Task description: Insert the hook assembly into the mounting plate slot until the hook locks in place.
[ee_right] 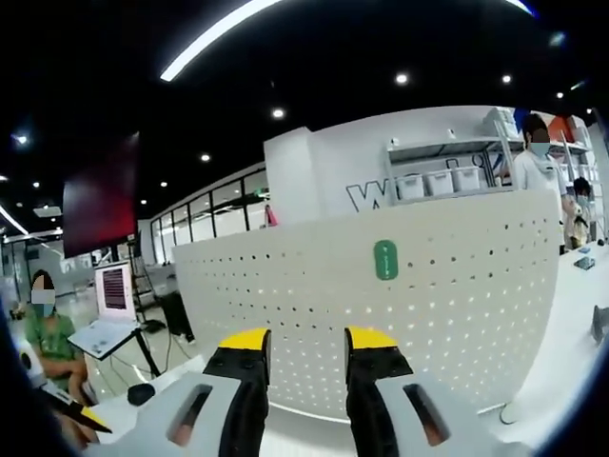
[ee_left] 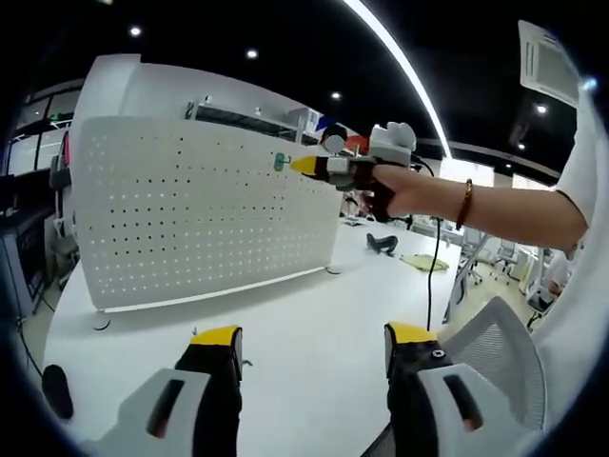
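In the left gripper view, a white perforated mounting plate [ee_left: 205,214] stands upright on the white table [ee_left: 314,333] and spans the left and middle of the frame, its feet resting on the table surface. Near the plate's upper right edge sits a small green hook [ee_left: 280,162], fixed against the perforated face. Just to the right of it, the right claw [ee_left: 303,166] reaches in from the right of the frame, its yellow tips pointing at the hook and very close to it; whether they touch it, or whether they are parted or closed, cannot be told from this angle. A person's hand [ee_left: 395,190] holds that gripper, with a bracelet on the wrist and a bare forearm running toward the right edge. Along the bottom of the frame the left claw [ee_left: 312,335] rises with its two yellow-tipped jaws well apart and nothing between them. A mesh chair back [ee_left: 495,352] shows at lower right. In the right gripper view, a seated person [ee_right: 48,343] and a laptop [ee_right: 109,314] occupy the lower left. The mounting plate [ee_right: 457,295] fills the middle and right, with the green hook [ee_right: 385,259] upright on its face, above centre. Below it the right claw [ee_right: 306,341] stands with its jaws apart, holding nothing, the hook above the gap.
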### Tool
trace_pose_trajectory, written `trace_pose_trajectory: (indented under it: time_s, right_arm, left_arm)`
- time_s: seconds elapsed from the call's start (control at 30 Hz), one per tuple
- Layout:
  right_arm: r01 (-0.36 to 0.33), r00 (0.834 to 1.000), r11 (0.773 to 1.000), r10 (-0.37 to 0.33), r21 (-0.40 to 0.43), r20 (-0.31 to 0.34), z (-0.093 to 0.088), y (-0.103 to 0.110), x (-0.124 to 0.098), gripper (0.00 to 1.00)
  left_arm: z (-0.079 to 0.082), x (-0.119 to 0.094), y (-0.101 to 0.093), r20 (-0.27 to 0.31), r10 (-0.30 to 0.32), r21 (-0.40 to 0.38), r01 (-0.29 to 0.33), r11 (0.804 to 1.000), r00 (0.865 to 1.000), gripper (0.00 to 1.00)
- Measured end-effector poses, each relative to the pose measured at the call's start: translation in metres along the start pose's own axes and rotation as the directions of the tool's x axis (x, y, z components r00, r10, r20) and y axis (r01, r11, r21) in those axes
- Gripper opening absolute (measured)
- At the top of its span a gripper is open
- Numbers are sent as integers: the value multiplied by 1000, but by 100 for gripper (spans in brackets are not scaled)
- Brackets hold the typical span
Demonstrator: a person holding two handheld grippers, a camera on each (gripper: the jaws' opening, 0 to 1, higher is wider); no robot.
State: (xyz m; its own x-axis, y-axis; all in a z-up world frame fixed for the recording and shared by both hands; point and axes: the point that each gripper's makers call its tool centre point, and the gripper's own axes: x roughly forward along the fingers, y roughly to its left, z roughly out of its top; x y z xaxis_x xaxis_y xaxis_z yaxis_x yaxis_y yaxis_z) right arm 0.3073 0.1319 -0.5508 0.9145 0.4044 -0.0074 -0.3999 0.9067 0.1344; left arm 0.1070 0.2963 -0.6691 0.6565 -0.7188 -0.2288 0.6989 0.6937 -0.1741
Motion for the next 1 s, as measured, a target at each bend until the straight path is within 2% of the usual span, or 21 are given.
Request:
trace_pose_trajectory:
  time_s: [0.13, 0.37, 0.73, 0.8, 1.0]
  right_arm:
    - [-53, 999, 998, 53, 28, -6, 0, 14, -1, 40]
    - [-76, 997, 997, 76, 20, 6, 1, 24, -9, 40]
    - [-119, 990, 991, 122, 55, -66, -27, 36, -25, 41]
    - [-132, 989, 991, 133, 18, -71, -32, 41, -30, 41]
    - [-163, 982, 986, 164, 18, -90, -43, 50, -42, 44]
  left_arm:
    - [-1, -1, 2, -3, 2, -5, -2, 1000, 1000, 62]
    - [-5, 1, 4, -20, 2, 1, -2, 1000, 1000, 62]
    - [-21, 11, 5, -74, -1, -7, 0, 1000, 997, 60]
    - [-23, 13, 6, -84, -4, -11, 3, 1000, 996, 58]
    - [-30, 16, 10, -106, 14, -31, -18, 999, 994, 57]
